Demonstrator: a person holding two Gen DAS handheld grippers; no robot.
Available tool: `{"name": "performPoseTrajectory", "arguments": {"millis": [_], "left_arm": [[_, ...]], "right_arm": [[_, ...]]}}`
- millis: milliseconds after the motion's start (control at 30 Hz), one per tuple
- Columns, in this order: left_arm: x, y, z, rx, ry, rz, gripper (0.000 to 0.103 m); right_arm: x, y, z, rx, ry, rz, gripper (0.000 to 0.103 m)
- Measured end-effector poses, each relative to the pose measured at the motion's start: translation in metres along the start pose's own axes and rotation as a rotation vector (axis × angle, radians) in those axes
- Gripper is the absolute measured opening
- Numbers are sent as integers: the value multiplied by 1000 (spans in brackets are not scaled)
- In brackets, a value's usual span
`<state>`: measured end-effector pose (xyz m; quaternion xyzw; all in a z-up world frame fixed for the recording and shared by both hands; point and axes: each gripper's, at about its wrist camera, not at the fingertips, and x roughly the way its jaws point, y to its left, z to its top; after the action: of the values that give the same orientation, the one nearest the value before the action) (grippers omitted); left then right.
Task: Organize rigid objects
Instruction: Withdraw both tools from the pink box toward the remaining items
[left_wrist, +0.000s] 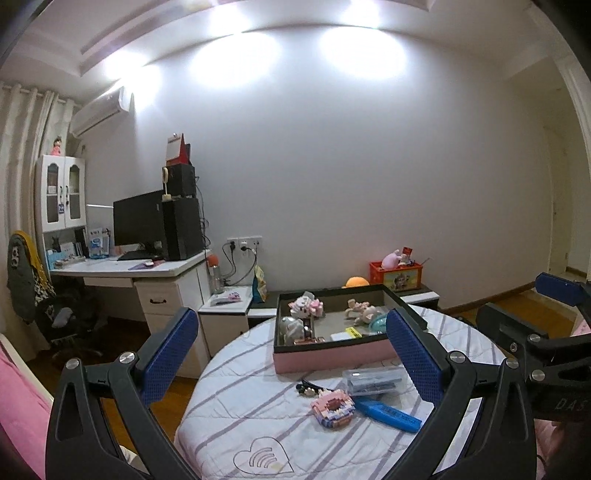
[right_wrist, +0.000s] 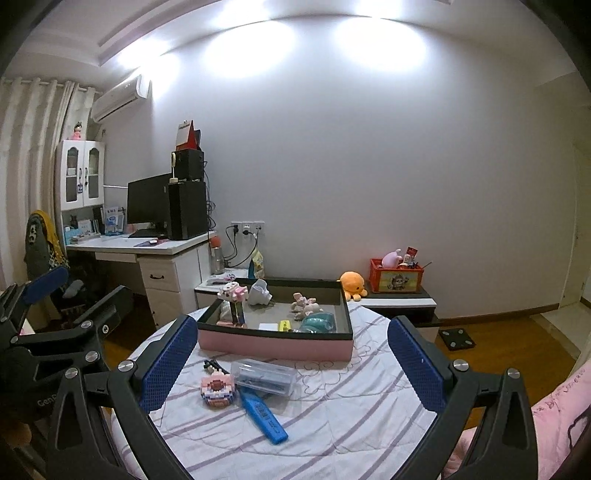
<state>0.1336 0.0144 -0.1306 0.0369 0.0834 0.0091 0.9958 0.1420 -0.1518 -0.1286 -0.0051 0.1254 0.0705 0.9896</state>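
Observation:
A pink box (left_wrist: 332, 360) (right_wrist: 273, 343) with a dark rim stands on the round striped table (left_wrist: 258, 413) (right_wrist: 332, 417) and holds several small toys. In front of it lie a clear plastic case (left_wrist: 375, 380) (right_wrist: 264, 377), a pink block figure (left_wrist: 332, 406) (right_wrist: 218, 387), a blue flat tool (left_wrist: 391, 412) (right_wrist: 263, 415) and a small black clip (left_wrist: 306, 387) (right_wrist: 212, 365). My left gripper (left_wrist: 291, 358) is open and empty above the table's near edge. My right gripper (right_wrist: 291, 358) is open and empty, also short of the objects.
A white desk (left_wrist: 122, 271) (right_wrist: 136, 245) with monitor and speakers stands at the left. A low cabinet (right_wrist: 399, 301) behind the table carries a red toy crate (left_wrist: 395, 275) (right_wrist: 397, 275) and an orange plush (right_wrist: 352, 282). Wooden floor lies beyond.

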Motion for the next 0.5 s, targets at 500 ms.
{"name": "performPoseTrajectory", "arguments": {"millis": [500], "left_arm": [[55,5,-60,-3,262,-72,103]], "right_arm": [[40,2,-33,15,155,22,103]]}}
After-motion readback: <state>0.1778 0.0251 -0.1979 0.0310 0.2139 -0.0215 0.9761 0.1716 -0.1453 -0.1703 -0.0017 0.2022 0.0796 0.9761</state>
